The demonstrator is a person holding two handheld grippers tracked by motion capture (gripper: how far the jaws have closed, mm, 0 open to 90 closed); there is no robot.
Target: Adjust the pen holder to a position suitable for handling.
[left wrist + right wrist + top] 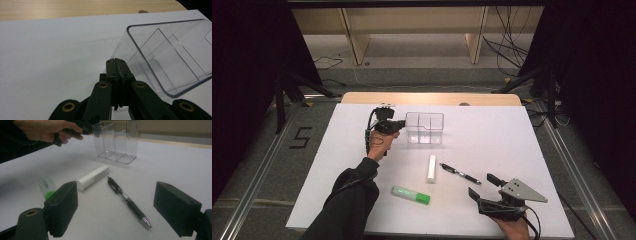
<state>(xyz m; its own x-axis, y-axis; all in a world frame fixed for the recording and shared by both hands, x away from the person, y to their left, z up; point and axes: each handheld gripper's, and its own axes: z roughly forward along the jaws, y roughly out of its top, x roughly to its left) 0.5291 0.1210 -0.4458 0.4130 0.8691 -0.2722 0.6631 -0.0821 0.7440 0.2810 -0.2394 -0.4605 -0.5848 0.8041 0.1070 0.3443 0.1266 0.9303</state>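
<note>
Organizer (424, 128) is clear plastic, upright, divided into compartments.

Digit "5" taped in black on floor (300, 137) left of table; highlighter print unreadable.

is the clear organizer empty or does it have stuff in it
Empty. The clear organizer stands upright, and the white table surface shows through its compartments; the pen, white eraser and green marker lie outside it.
</note>
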